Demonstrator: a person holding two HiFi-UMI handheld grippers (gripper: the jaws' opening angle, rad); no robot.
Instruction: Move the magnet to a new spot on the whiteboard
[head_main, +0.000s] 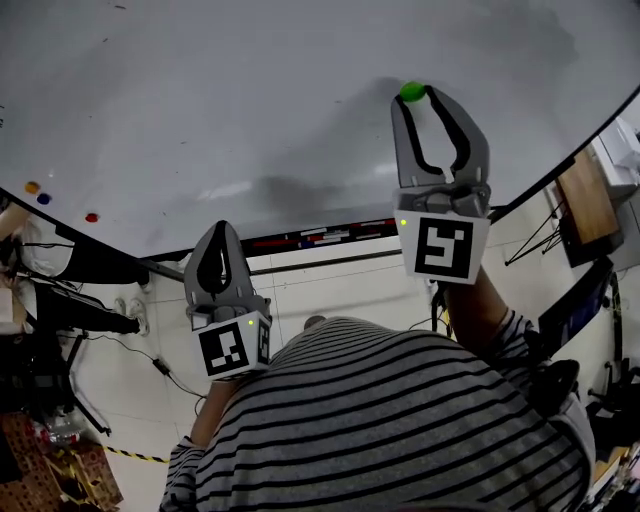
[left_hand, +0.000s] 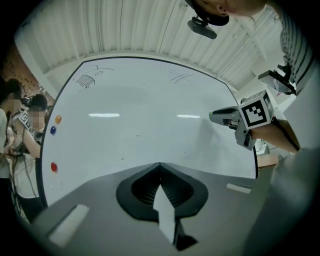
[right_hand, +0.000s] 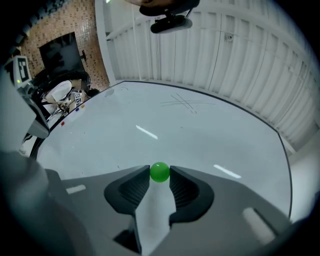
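Note:
A small round green magnet (right_hand: 159, 172) sits pinched between the tips of my right gripper (right_hand: 159, 174), against the whiteboard (right_hand: 165, 130). In the head view the same green magnet (head_main: 412, 92) shows at the tip of the right gripper (head_main: 415, 95), up on the whiteboard (head_main: 250, 110). My left gripper (head_main: 216, 236) hangs lower, below the board's bottom edge, jaws shut on nothing. From the left gripper view its closed tips (left_hand: 160, 165) point at the whiteboard (left_hand: 150, 125), and the right gripper (left_hand: 220, 116) shows at the right.
Three other magnets cling near the board's left edge: orange (head_main: 32, 187), blue (head_main: 43, 198) and red (head_main: 92, 217). A marker tray (head_main: 300, 238) runs along the bottom edge. A person (left_hand: 25, 125) stands at the left; cables and stands lie on the floor (head_main: 120, 370).

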